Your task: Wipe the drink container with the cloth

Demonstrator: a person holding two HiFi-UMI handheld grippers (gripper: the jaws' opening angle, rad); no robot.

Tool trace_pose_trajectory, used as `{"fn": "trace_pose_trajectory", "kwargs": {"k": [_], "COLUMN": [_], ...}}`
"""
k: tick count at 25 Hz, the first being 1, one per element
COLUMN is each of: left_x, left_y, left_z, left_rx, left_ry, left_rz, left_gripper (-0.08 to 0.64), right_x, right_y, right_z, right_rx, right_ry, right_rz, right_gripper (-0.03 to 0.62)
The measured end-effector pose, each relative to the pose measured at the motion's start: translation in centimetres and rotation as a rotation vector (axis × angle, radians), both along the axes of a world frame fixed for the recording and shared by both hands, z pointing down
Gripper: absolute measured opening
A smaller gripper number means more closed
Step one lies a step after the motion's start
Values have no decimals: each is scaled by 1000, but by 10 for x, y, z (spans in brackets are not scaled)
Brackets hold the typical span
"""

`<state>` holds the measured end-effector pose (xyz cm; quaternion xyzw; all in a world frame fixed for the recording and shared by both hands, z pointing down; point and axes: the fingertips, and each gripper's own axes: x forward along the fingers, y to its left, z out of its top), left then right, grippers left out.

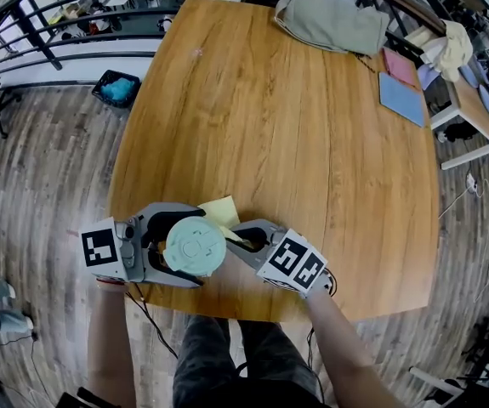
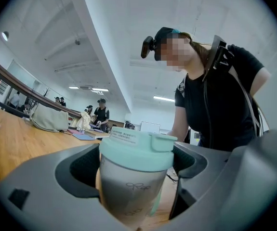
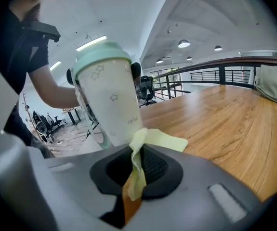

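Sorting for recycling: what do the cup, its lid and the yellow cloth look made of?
Cup: probably frosted plastic, matte, with printed stars. Lid: mint plastic, smooth, moulded flip cap. Cloth: thin soft fabric, perhaps microfibre; it creases and droops limply.

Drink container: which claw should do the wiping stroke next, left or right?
Right. The right claw is shut on the yellow cloth, close beside the drink container. The left claw is clamped round the drink container, so it likely just steadies it.

Drink container (image 3: 110,100): mint-green lid, off-white body with small grey star and bow outlines. Cloth (image 3: 150,141): pale yellow. Table (image 1: 295,143): honey-brown wood grain. Left gripper (image 1: 196,249), right gripper (image 1: 242,238): grey, with black-and-white square markers.
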<state>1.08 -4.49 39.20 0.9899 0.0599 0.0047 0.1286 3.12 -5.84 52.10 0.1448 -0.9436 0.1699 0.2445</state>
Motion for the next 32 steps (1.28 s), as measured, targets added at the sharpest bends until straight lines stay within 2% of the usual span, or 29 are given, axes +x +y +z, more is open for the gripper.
{"fn": "trace_pose_trajectory", "kwargs": {"k": [4, 7, 15, 18, 23, 25, 28, 32], "left_x": [-1, -7, -42, -47, -52, -55, -52, -46], "left_y": [-3, -4, 4, 16, 22, 27, 39, 52], "left_z": [0, 7, 40, 43, 46, 53, 56, 48], "left_rx": [15, 24, 21, 18, 15, 4, -2, -11], "left_ry": [12, -22, -135, -148, -156, -171, -187, -173], "left_rz": [-52, -127, -425, -496, -703, -777, -831, -884], "left_gripper": [454, 454, 452, 386, 121, -4, -4, -5], "right_x": [11, 21, 48, 51, 51, 51, 54, 62], "right_y": [8, 14, 27, 33, 39, 43, 51, 59], "right_z": [-8, -15, -48, -60, -78, -84, -93, -103], "right_rx": [-4, 1, 56, 92, 142, 150, 167, 193], "right_ry": [-16, -26, -100, -118, -166, -185, -204, -203], "right_rz": [18, 44, 146, 163, 178, 178, 177, 195], "right_gripper": [29, 29, 29, 29, 29, 29, 29, 29]}}
